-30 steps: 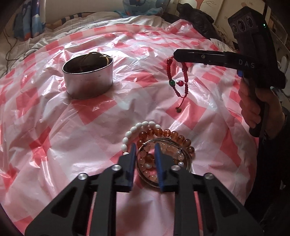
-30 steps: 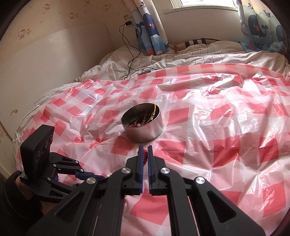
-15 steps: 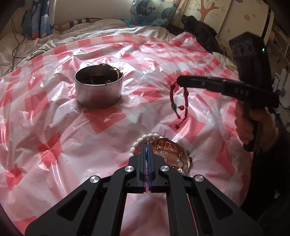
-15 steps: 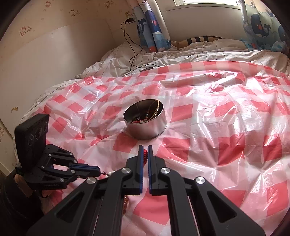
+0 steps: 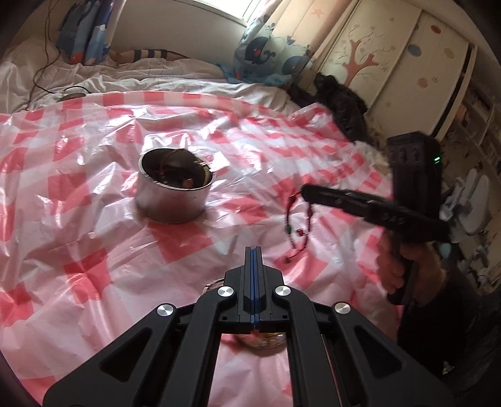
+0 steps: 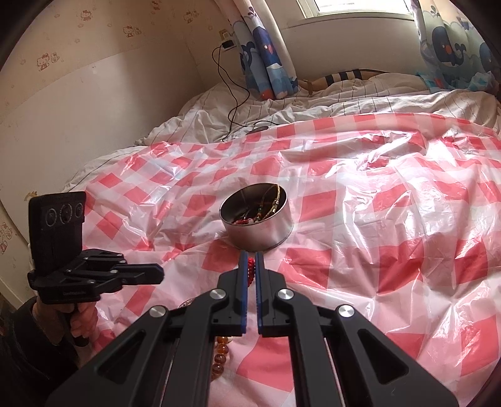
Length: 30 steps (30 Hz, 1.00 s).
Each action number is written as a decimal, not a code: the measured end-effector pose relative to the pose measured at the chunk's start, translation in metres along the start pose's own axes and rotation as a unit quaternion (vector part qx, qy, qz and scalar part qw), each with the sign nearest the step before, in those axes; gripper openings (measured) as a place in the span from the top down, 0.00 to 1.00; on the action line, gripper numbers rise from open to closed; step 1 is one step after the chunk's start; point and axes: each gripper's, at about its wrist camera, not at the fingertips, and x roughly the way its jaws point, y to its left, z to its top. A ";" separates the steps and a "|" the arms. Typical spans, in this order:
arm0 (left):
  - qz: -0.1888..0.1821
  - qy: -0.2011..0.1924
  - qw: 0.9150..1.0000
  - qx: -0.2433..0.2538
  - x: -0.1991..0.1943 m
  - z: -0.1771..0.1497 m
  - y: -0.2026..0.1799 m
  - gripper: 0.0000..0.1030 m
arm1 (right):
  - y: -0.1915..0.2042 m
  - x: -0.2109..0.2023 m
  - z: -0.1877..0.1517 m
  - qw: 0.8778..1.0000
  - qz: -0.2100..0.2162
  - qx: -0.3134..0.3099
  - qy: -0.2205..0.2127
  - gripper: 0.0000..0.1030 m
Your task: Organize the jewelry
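A child's bedroom at home is showing: a rumpled white striped bed (image 6: pixel 360 103), blue whale-print curtains (image 6: pixel 269 53), and a cream tree-painted wardrobe (image 5: pixel 391 62) are standing around.

Both wrist cameras are looking forward and downward along their own fingers, close above the checked sheet (image 5: pixel 94 256). Both are sharing the metal tin (image 5: pixel 175 200) mid-frame. Each is catching the other gripper at its edge.

Bed (image 6: pixel 313 103) with rumpled white striped bedding, red-white checked plastic sheet (image 6: pixel 391 194) spread over it. Far wall: bright window (image 6: pixel 353 7), whale-print curtains (image 6: pixel 266 56). Cream cartoon wallpaper (image 6: pixel 94 62) left. Wardrobe (image 5: pixel 391 59) with tree decals right.
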 end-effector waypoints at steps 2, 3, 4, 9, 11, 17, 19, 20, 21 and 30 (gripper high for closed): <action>0.018 0.018 1.000 0.000 0.007 -0.002 0.003 1.00 | 0.000 0.001 0.000 1.000 0.000 0.001 0.002 0.95; 0.023 0.037 0.999 -0.003 0.015 -0.004 0.005 1.00 | 0.000 0.001 0.000 1.000 0.000 0.000 0.003 0.95; 0.035 0.047 0.998 -0.003 0.019 -0.006 0.007 0.99 | 0.000 0.001 0.000 1.000 0.000 0.000 0.003 0.95; 0.077 0.088 0.993 -0.008 0.039 -0.016 0.015 0.53 | 0.001 0.002 -0.001 1.000 0.001 0.000 0.004 0.95; 0.078 0.103 0.992 -0.009 0.045 -0.019 0.017 0.53 | 0.004 0.003 -0.002 1.000 0.002 -0.002 0.005 0.95; 0.030 0.116 0.991 -0.064 0.047 -0.024 0.030 0.73 | 0.006 0.005 -0.003 1.000 0.004 -0.004 0.009 0.95; 0.028 0.120 0.990 -0.075 0.047 -0.026 0.034 0.81 | 0.006 0.005 -0.003 1.000 0.003 -0.004 0.010 0.95; 0.029 0.122 0.989 -0.081 0.047 -0.027 0.036 0.83 | 0.006 0.005 -0.003 1.000 0.003 -0.004 0.010 0.95; 0.031 0.124 0.988 -0.087 0.047 -0.028 0.038 0.87 | 0.006 0.005 -0.004 1.000 0.003 -0.004 0.010 0.95; 0.063 0.107 0.989 -0.085 0.041 -0.025 0.041 0.97 | 0.006 0.006 -0.004 1.000 0.004 -0.004 0.011 0.95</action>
